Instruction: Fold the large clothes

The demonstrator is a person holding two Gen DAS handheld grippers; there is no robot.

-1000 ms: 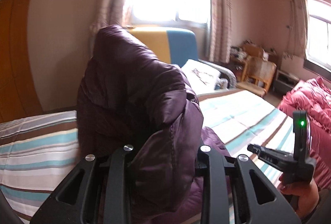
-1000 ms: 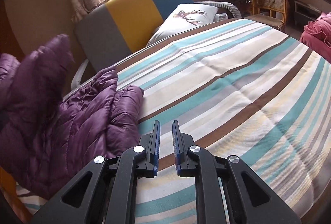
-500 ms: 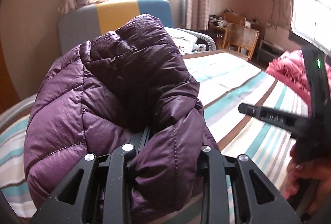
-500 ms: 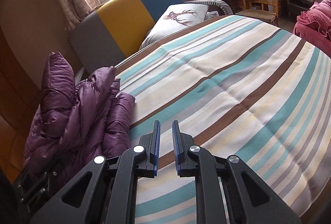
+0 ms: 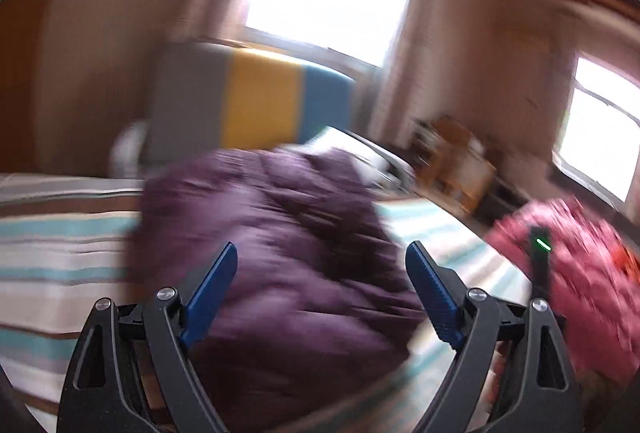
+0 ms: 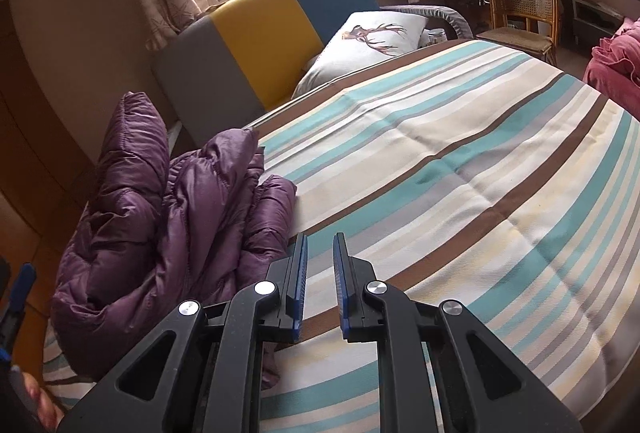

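A purple puffer jacket (image 6: 168, 229) lies bunched on the left side of the striped bed (image 6: 460, 169). In the blurred left wrist view the jacket (image 5: 280, 257) sits just ahead of my left gripper (image 5: 322, 253), which is open wide and empty. My right gripper (image 6: 320, 239) hovers over the bedspread right of the jacket, its fingers nearly together with a narrow gap and nothing between them. The right gripper's body with a green light (image 5: 540, 257) shows at the right of the left wrist view.
A grey, yellow and blue headboard (image 6: 264, 29) and a deer-print pillow (image 6: 372, 41) are at the bed's far end. A rattan chair (image 6: 520, 9) and a pink quilt (image 6: 616, 61) stand to the right. Wooden panelling runs along the left.
My left gripper has opened and let go of the purple jacket, which has dropped onto the bed. The left wrist view is swinging fast. The right gripper has barely moved.
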